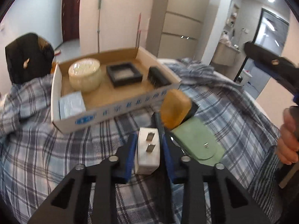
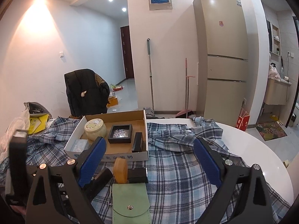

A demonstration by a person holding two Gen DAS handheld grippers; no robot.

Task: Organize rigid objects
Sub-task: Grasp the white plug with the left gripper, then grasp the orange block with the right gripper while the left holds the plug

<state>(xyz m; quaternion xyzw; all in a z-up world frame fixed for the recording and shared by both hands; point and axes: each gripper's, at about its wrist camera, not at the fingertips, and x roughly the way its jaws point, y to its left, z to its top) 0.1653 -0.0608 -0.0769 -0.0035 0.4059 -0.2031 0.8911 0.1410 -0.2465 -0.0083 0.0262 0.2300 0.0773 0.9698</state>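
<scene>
— What did your left gripper have?

— My blue pads were closed on the white plug adapter, prongs up, held above the plaid cloth.

— And the right gripper?

— I had it spread wide and empty over the same cloth.

— Where was everything else?

— The amber soap bar stood on edge beside a small black box, just behind the green snap pouch. Further back sat the cardboard tray, holding a cream lidded jar, a black display frame, a narrow black case and a pale blue packet.
</scene>
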